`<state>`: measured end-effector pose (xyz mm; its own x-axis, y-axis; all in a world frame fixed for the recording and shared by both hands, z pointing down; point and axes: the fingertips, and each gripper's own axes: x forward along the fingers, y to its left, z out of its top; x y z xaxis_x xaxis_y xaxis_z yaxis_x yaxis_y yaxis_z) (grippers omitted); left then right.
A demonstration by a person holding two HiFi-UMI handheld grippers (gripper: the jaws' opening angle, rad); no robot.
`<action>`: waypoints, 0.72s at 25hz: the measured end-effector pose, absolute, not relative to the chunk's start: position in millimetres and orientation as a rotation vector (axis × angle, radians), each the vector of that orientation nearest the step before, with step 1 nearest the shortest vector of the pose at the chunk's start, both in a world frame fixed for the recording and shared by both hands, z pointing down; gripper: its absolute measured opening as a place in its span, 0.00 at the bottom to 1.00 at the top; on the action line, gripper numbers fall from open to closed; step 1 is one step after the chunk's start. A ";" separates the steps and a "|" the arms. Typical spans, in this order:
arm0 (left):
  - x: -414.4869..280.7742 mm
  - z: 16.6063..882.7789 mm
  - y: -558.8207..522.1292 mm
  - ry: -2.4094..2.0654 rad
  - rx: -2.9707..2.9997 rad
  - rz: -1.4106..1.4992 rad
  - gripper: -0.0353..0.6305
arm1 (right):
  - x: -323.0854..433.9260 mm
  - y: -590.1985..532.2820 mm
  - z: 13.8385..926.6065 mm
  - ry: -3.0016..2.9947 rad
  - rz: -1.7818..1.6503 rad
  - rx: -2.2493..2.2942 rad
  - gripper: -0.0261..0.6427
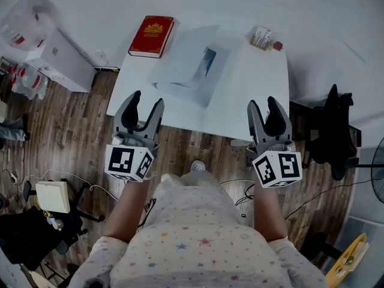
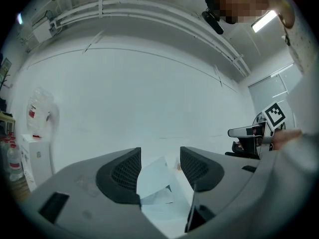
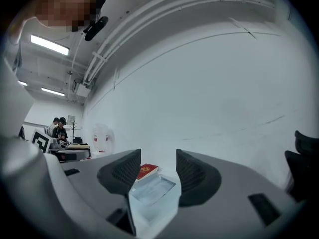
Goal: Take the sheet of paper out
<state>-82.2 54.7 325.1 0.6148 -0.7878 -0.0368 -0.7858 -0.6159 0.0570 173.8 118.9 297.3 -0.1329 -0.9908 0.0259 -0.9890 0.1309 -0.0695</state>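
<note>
A clear plastic sleeve (image 1: 191, 65) with a sheet of paper inside lies flat in the middle of the white table (image 1: 252, 95). My left gripper (image 1: 147, 102) hovers at the table's near left edge, jaws apart and empty. My right gripper (image 1: 263, 104) hovers at the near right edge, also open and empty. In the left gripper view the sleeve (image 2: 155, 182) shows ahead between the open jaws of the left gripper (image 2: 159, 171). In the right gripper view the sleeve (image 3: 152, 192) lies ahead of the right gripper (image 3: 158, 176), apart from it.
A red book (image 1: 151, 36) (image 3: 147, 171) lies at the table's far left corner, and a small packet (image 1: 263, 38) at the far right. A white cabinet (image 1: 63, 59) stands left of the table, a black chair (image 1: 333, 131) at the right, a beige box (image 1: 53, 197) on the wooden floor.
</note>
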 end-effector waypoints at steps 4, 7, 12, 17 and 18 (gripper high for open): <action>-65.1 342.0 39.5 -1.359 2.758 -0.022 0.39 | 189.7 88.9 302.3 2.349 -0.148 -2.033 0.37; -60.3 347.8 21.2 -1.364 2.739 -0.007 0.39 | 187.6 65.8 306.1 2.375 -0.155 -2.005 0.37; -46.8 344.0 -26.7 -1.332 2.760 -0.035 0.39 | 195.3 26.0 306.1 2.353 -0.153 -2.035 0.37; -41.1 333.5 -86.1 -1.295 2.794 -0.065 0.39 | 207.8 -19.3 298.4 2.291 -0.129 -2.100 0.37; -42.1 331.7 -98.4 -1.289 2.798 -0.069 0.39 | 208.5 -29.3 296.8 2.276 -0.126 -2.110 0.37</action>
<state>-42.1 -98.4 331.7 0.6495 -0.7602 -0.0156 -0.7575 -0.6487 0.0731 208.5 -29.3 296.8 -0.0768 -0.9966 0.0290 -0.9937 0.0741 -0.0837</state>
